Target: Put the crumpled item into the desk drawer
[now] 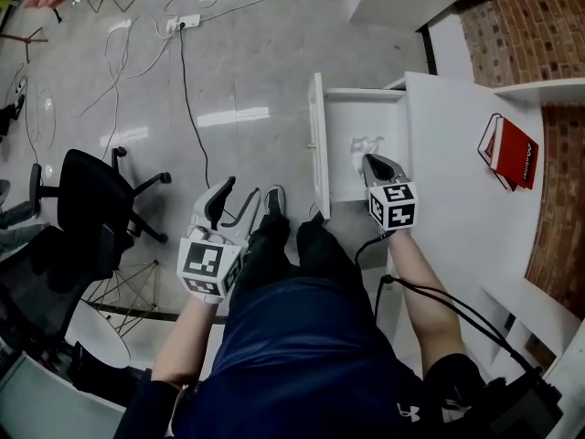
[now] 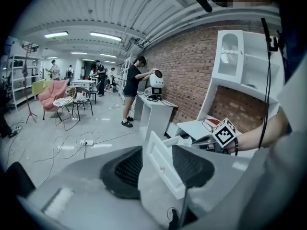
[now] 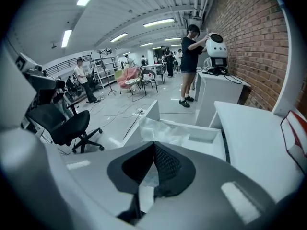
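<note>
The white desk drawer (image 1: 318,144) stands pulled out toward the left of the desk (image 1: 457,181). The crumpled item (image 1: 364,144), a clear-white wad of plastic, hangs over the drawer's inside. My right gripper (image 1: 372,164) is shut on its near end. In the right gripper view the crumpled item (image 3: 162,131) spreads beyond my right gripper (image 3: 153,146) above the drawer (image 3: 207,139). My left gripper (image 1: 233,199) is open and holds nothing, out over the floor left of the drawer. In the left gripper view my left gripper (image 2: 158,169) frames the drawer front (image 2: 162,171).
A red book (image 1: 510,154) lies on the desk's far right. A black office chair (image 1: 91,199) stands to the left on the floor, with cables (image 1: 183,71) beyond it. The person's legs (image 1: 292,245) are just left of the drawer. People stand in the background.
</note>
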Tool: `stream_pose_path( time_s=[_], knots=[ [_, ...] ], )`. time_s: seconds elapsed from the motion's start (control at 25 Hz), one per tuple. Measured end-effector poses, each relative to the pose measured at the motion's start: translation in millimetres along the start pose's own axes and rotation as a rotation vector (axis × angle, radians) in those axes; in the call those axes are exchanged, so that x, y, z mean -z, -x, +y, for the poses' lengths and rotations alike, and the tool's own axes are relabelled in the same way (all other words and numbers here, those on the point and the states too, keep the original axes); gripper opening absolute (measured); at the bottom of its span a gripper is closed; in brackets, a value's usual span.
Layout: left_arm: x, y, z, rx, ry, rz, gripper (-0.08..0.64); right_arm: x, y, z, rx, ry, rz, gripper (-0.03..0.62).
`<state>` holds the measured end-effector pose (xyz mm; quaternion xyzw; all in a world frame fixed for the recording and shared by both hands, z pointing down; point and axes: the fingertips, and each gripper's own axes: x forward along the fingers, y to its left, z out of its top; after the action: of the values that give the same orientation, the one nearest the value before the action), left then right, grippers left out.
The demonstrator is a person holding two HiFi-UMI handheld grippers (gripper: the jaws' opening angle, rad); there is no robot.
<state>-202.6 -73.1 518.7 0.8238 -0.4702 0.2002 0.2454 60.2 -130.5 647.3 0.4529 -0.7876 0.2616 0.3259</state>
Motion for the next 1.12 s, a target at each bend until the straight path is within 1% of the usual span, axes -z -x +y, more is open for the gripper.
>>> stream_pose_path(
  time_s=[0.12,0.32,0.52,0.76,0.88,1.0,1.12],
  knots=[
    [8.5,2.3,4.6,-0.021,0.017,0.014,0.204,18.8,-20.4,1.0,-0.013,-0.004,0.048,0.005],
    [23.9,5.2,11.0,-0.043,0.04,0.045,0.204,52.5,-54.6,2.6,-0.035,-0.04,0.14,0.005],
    [28.6,7.1,16.6,-0.073,0.067,0.068,0.202,79.1,-83.9,6.1,-0.053,-0.027,0.21,0.005],
    [49.1,9.6,19.2,-0.078,0.077,0.106,0.204,97.0,-112.3,2.8,-0.066,-0.007,0.276,0.005],
    [53.9,10.6,21.2,-0.091,0.085,0.123,0.204,104.4,-124.0,1.8,-0.079,-0.026,0.3,0.005],
    [55.0,12.5,25.0,-0.113,0.11,0.138,0.204,110.1,-135.3,3.1,-0.097,-0.043,0.324,0.006],
    [67.1,14.8,26.8,-0.117,0.11,0.153,0.204,116.6,-144.1,2.8,-0.107,-0.046,0.356,0.006]
  ],
)
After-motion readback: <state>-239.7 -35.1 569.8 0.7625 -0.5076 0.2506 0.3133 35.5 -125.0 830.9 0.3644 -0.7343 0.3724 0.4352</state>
